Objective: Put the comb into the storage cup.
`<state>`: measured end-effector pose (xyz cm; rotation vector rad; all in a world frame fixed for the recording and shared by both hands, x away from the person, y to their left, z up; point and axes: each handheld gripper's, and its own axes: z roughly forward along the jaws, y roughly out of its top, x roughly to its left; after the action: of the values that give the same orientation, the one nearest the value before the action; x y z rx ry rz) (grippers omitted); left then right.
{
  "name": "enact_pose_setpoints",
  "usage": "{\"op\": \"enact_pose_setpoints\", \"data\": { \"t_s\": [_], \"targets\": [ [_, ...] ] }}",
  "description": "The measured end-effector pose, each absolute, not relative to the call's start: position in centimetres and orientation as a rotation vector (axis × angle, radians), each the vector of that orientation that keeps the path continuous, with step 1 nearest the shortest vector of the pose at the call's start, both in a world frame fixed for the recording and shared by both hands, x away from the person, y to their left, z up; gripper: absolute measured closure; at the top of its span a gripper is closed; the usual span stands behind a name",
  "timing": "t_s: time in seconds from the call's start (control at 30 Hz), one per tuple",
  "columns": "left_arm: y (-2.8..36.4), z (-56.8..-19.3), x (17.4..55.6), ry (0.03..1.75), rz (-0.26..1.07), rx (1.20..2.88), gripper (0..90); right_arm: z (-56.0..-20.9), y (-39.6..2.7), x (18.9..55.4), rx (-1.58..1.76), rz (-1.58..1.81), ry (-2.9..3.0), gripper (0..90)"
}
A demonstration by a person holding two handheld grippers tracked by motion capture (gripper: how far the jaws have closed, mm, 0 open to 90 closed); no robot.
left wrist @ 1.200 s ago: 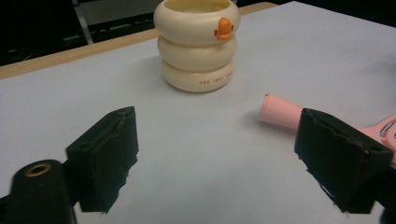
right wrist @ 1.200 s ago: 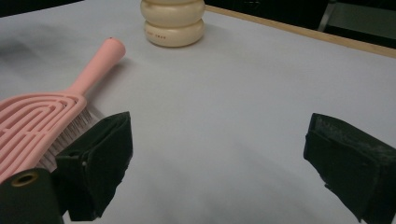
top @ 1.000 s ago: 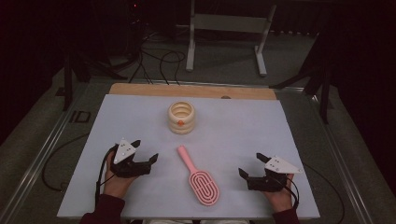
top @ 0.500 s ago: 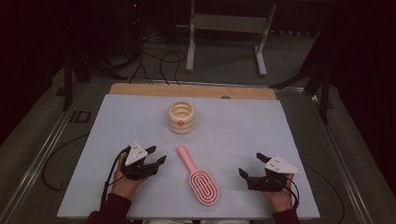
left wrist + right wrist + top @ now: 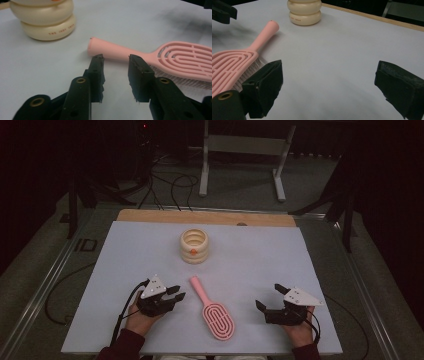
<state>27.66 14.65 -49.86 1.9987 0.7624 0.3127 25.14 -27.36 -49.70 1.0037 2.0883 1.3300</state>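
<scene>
High view: pink brush (image 5: pixel 212 307) lies flat on bench (image 5: pixel 310 270), near its front edge, between both grippers — handle points away, toward cream jar (image 5: pixel 194 246). Left gripper (image 5: pixel 176 293) nearer, jaws parted, empty, just beside handle end. Right gripper (image 5: pixel 270 297) wide open, farther off.

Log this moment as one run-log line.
left gripper: open, jaws at pink brush handle, not gripping | right gripper: open, holding nothing | cream ringed jar: upright, far side of table
</scene>
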Motion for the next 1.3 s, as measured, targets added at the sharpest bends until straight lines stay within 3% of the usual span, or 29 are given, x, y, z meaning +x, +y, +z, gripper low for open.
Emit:
{"op": "enact_pose_setpoints", "data": {
  "t_s": [0.27,0.57,1.3],
  "targets": [
    [13.8,-50.3,27.7,0.751,0.281,2.037,73.6,-49.7,-27.3,25.2,1.003,1.332,2.088,8.3],
    [12.4,-50.8,28.4,0.762,0.270,2.077,89.0,-49.7,-27.4,25.2,1.004,1.329,2.090,8.3],
    [9.9,-51.4,31.2,0.820,0.268,2.147,89.6,-49.6,-27.4,25.1,0.998,1.331,2.089,8.3]
  ]
}}
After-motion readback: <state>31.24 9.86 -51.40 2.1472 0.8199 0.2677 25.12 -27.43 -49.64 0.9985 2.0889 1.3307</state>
